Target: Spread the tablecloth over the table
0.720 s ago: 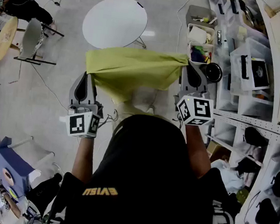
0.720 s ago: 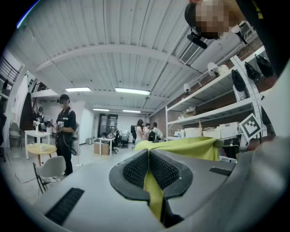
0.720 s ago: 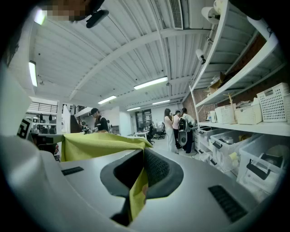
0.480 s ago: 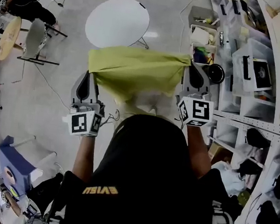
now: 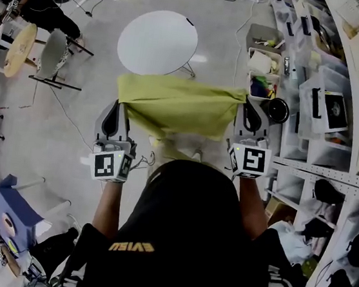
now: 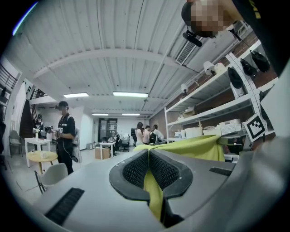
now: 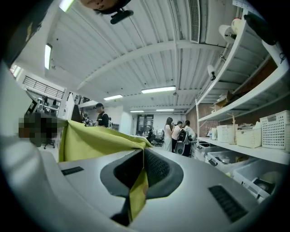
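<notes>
— Slid a touch lower in the head view since the earlier frames: tablecloth (image 5: pixel 178 104), left gripper (image 5: pixel 119 105) and right gripper (image 5: pixel 245 103) all together, round table (image 5: pixel 158 43) along with them. Same hold on both corners as before.

— Left fingers (image 6: pixel 135 171)?

— Pressed together on a corner of the yellow-green cloth. Ribbed pads (image 6: pixel 168 174) closed, with a thin fold pinched in the seam between them and trailing out underneath.

— Right fingers (image 7: pixel 157 169)?

— Clamped likewise. Fold of cloth caught between the pads, with a short tail dangling below them.

— And outward from there?

— Stretched from one gripper to the other, far edge fairly straight between the two pinched corners, the rest sagging in a loose belly back toward the person. Held up in the air, well above the floor (image 5: pixel 56 144), both grippers pointing level and away from the body.

— Near the table yet?

— Not lying on it. Round white top farther out, seen just past the far edge of the cloth in the head view, a little left of its middle.

— Round about?

— Shelves (image 5: pixel 341 94) with bins and boxes close along the right, beside the right gripper. Off to the left, a chair (image 5: pixel 52 58), a small wooden table (image 5: pixel 19 48) and another person (image 5: pixel 34 1), well apart from the cloth. More people standing deep in the room, seen in both gripper views.
</notes>
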